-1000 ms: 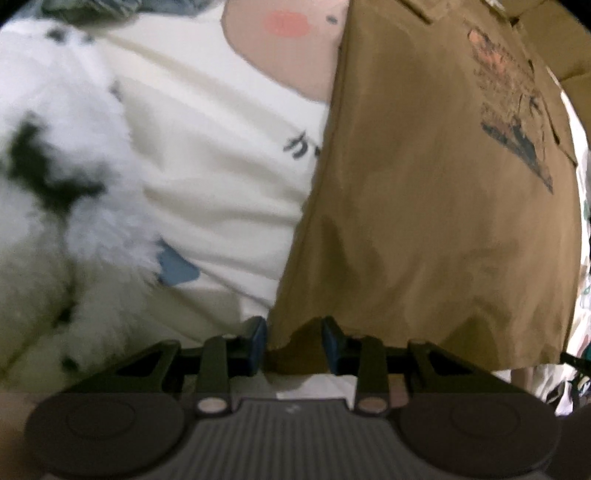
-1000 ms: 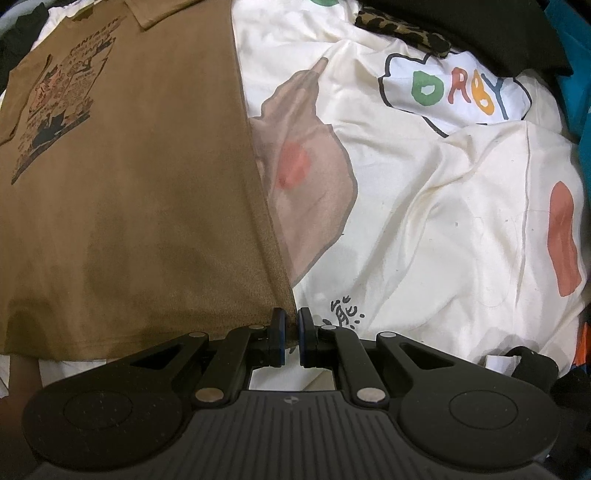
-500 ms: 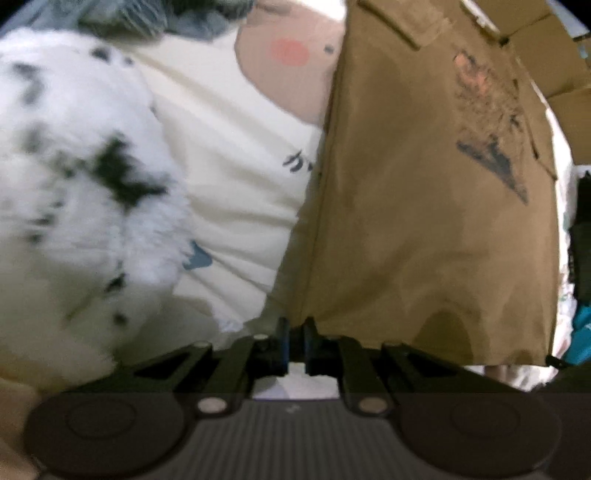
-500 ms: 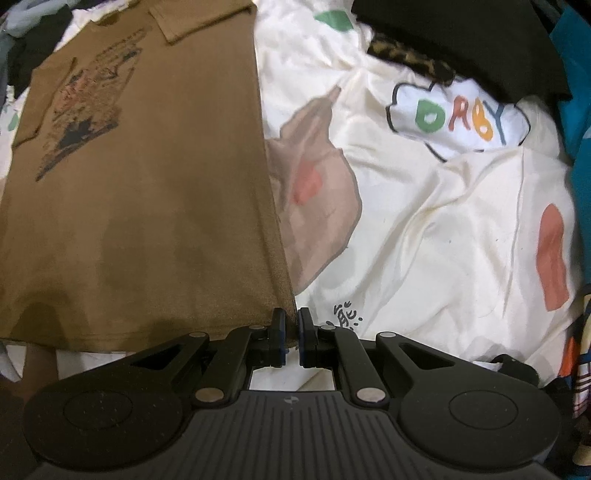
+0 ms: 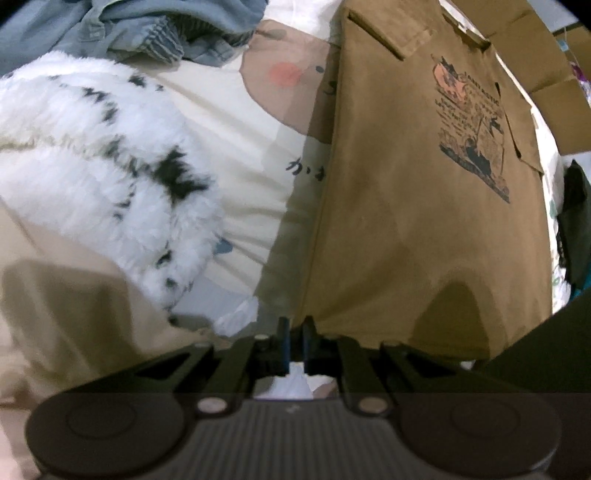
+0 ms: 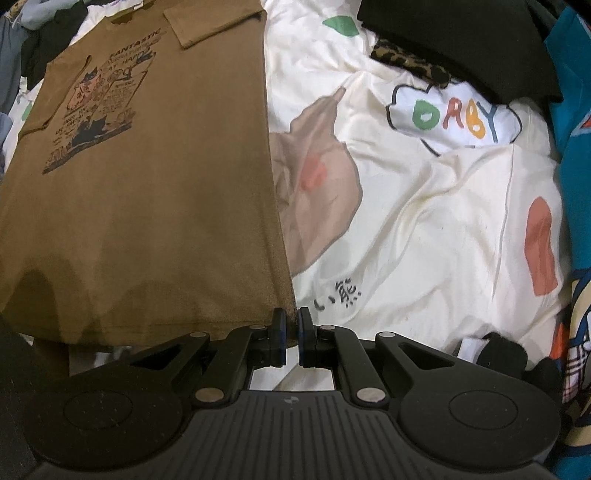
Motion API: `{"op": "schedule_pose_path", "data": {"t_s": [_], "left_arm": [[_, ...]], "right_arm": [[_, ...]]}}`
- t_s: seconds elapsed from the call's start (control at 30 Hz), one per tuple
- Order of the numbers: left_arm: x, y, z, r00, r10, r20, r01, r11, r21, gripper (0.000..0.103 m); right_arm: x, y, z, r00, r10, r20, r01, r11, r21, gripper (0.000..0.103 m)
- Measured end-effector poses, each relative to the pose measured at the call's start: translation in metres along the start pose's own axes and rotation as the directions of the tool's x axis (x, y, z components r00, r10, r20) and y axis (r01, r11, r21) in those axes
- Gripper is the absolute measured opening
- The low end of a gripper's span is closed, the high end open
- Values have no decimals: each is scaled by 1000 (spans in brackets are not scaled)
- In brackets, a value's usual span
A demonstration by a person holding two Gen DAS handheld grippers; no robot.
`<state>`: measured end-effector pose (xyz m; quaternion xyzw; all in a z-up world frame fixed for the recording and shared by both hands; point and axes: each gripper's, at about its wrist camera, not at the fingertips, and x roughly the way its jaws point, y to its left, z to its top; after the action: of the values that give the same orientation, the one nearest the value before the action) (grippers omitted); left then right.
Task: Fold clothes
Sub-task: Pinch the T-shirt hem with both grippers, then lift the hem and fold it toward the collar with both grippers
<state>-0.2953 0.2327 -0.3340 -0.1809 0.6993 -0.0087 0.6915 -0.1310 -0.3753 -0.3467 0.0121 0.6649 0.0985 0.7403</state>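
Observation:
A brown T-shirt (image 5: pixel 413 206) with a printed graphic on its chest lies lengthwise on a cream bedsheet, both sleeves folded in. My left gripper (image 5: pixel 295 326) is shut on the shirt's near left hem corner, which is lifted off the sheet. In the right wrist view the same brown T-shirt (image 6: pixel 140 192) stretches away, and my right gripper (image 6: pixel 290 319) is shut on its near right hem corner. The hem between the two corners hangs raised with shadow beneath it.
A white fluffy garment with black spots (image 5: pixel 110 177) lies left of the shirt, with grey-blue clothes (image 5: pixel 147 33) behind it. The cream printed sheet (image 6: pixel 424 221) spreads to the right. Black clothing (image 6: pixel 461 40) and teal fabric (image 6: pixel 576 147) border the far right.
The left gripper closed on the hem corner. Both grippers rose with the hem, so more of the shirt and surroundings shows.

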Motion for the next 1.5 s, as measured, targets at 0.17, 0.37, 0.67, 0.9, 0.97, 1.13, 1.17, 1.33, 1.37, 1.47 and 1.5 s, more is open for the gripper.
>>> {"op": "schedule_pose_path", "data": {"t_s": [0.17, 0.37, 0.67, 0.9, 0.97, 1.13, 1.17, 1.33, 1.37, 1.47, 1.5], "left_arm": [[4, 1, -9, 1000, 13, -21, -13, 1000, 8, 6], [-8, 7, -5, 1000, -17, 14, 17, 1000, -17, 6], [-10, 10, 12, 993, -98, 61, 102, 993, -59, 6], [-32, 4, 36, 979, -148, 138, 159, 985, -72, 6], [-37, 0, 43, 974, -158, 160, 170, 983, -69, 6], [-45, -10, 62, 962, -175, 211, 192, 979, -62, 6], [-46, -11, 66, 960, -176, 220, 194, 979, -62, 6], [-52, -11, 86, 945, -190, 267, 219, 972, -85, 6], [-52, -11, 90, 943, -191, 272, 222, 971, -87, 6], [-47, -17, 102, 944, -187, 272, 213, 975, -69, 6], [-46, -18, 105, 945, -183, 271, 207, 976, -64, 6]], "right_arm": [[1, -1, -16, 1000, 8, -14, -8, 1000, 3, 3], [-6, -4, -24, 999, 31, 22, -32, 998, 46, 3], [-9, -12, -13, 995, 75, 69, -83, 989, 119, 3], [-22, -5, 19, 987, 99, 127, -111, 990, 91, 3], [-25, -3, 30, 984, 109, 144, -122, 989, 82, 3], [-33, 0, 54, 974, 137, 180, -153, 985, 82, 3], [-34, 1, 58, 971, 142, 190, -161, 983, 86, 3], [-40, 3, 83, 960, 158, 232, -183, 979, 89, 3], [-41, 3, 89, 958, 159, 239, -185, 979, 87, 3], [-42, 5, 104, 953, 161, 258, -189, 978, 87, 3], [-42, 5, 110, 950, 167, 264, -195, 977, 86, 3]]}}
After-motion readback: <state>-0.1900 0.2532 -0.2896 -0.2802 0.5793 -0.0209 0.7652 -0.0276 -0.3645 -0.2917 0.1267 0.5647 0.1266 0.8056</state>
